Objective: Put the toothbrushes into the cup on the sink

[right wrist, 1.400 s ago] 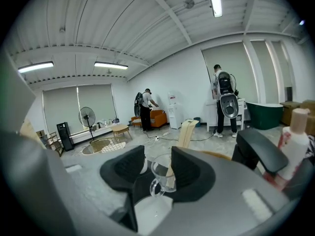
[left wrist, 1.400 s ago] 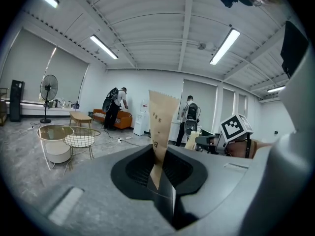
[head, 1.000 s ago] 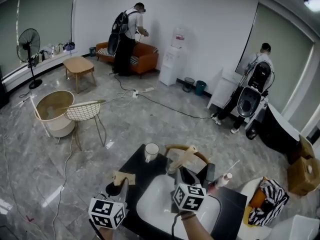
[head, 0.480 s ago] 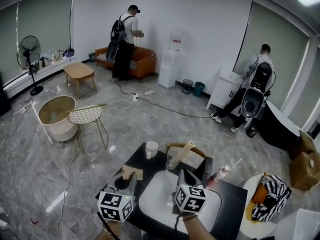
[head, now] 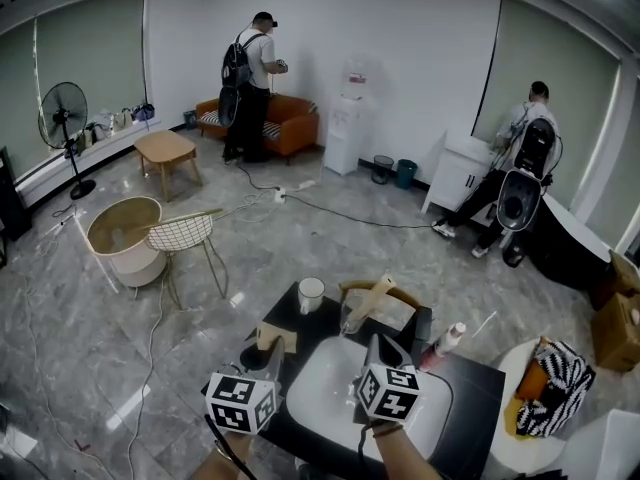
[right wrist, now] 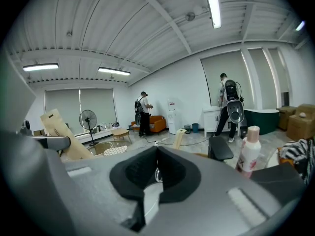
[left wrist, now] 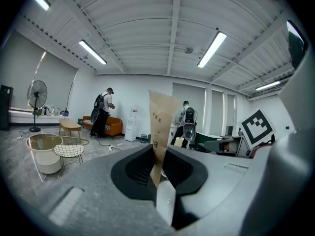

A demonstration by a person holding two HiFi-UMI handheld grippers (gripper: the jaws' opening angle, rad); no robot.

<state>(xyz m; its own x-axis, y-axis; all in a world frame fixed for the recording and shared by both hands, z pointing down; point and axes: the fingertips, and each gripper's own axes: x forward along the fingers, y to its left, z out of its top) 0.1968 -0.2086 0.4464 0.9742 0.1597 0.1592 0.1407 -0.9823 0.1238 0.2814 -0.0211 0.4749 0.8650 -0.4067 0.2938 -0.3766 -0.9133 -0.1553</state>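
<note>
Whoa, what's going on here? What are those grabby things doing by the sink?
A person at the white sink holds a gripper in each hand. The left tongs are pinched on a tan paper packet, probably a wrapped toothbrush. The right tongs have just closed with nothing between them. A second tan packet stands at the basin's far side, near a white cup.

The black table (head: 472, 396) stands on a grey marbled floor (head: 200, 268), and a white sink basin (head: 322, 390) is sunk into its top. A white cup (head: 311, 294) stands upright at the table's far left corner. Just to its right, behind the basin, a tan paper packet (head: 372, 300) stands slanted. A pale bottle (head: 446, 344) stands on the black top beside the basin's far right edge.
</note>
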